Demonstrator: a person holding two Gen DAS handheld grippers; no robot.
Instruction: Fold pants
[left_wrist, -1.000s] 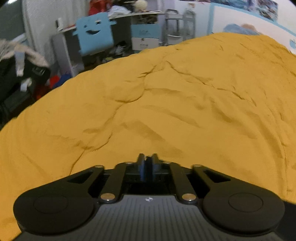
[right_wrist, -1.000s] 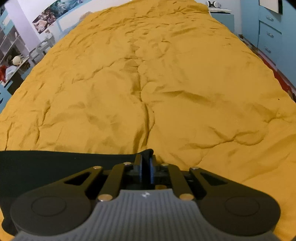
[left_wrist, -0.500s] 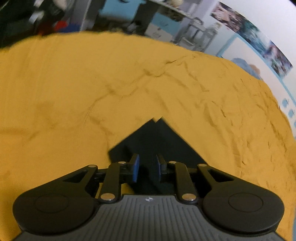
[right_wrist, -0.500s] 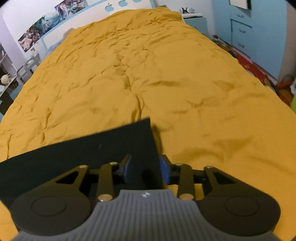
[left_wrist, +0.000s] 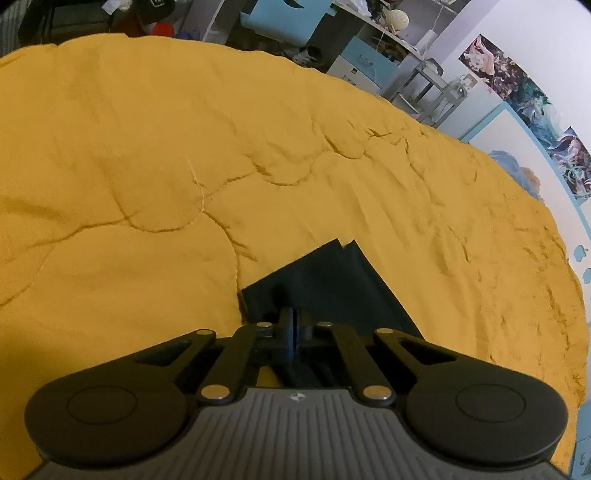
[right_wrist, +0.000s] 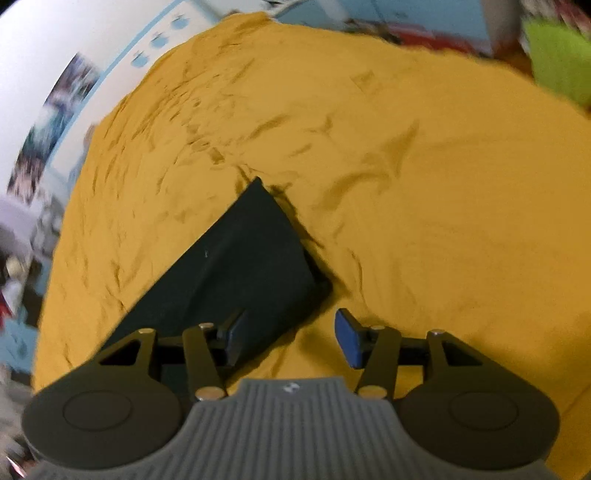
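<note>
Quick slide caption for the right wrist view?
Right tool open above folded black pants on the yellow bedspread.

The left hand-held gripper (left_wrist: 294, 325) occupies the lower centre of the left wrist view. Its jaws have just been closing and now stand fully together, with no gap between the blue pads. Dark cloth lies directly around and under the fingertips; whether a fold of it is caught between them cannot be determined.

The dark pants (left_wrist: 328, 284) lie flat on the bed (left_wrist: 147, 166), folded to a wedge with its two corner tips pointing away from the camera. The bed carries a wrinkled mustard-yellow cover, with creases running across it. Beyond the far edge stand cluttered shelving (left_wrist: 369, 48) and a light-blue panel (left_wrist: 284, 18). Posters (left_wrist: 517, 81) hang on the white wall at upper right.
</note>
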